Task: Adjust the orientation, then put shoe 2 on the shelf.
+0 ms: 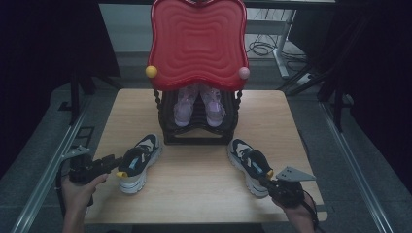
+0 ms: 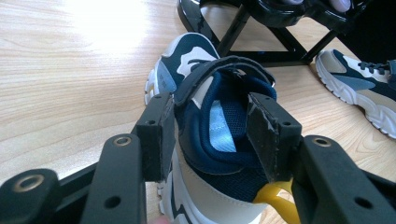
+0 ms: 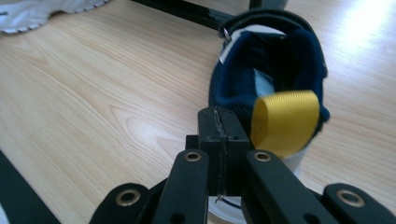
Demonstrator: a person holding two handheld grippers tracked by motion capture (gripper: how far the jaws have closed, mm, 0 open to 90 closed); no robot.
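L gripper (image 2: 212,140) is clamped across the heel collar of the L sneaker (image 1: 138,160): one pad outside the collar, the other pad inside the opening, both pressing on the padded navy rim. Yellow pull loop (image 2: 275,198) sits just below the inner pad, beside the jaw. The shoe lies directly ahead of the tool, toe pointing away toward the black shoe rack (image 1: 199,126).

R gripper (image 3: 224,135) has its pads pressed flat together w/ nothing between them. R sneaker (image 3: 275,74) is just ahead and slightly to one side of the tips; its yellow heel loop (image 3: 286,119) is right beside the closed pads, maybe touching, can't tell.

Likely step: lift the pair onto the rack, under the red tray top (image 1: 197,41), next to the pink sandals (image 1: 199,104).

To do it well:
- R needs to spread first, then come in over the heel collar like L, one pad in, one out.
- Bite deep on the collar, not the loop alone, or the shoe will swing.
- Lift the L shoe straight up before heading fwd; keep the toe level so it clears the rack's front rail.
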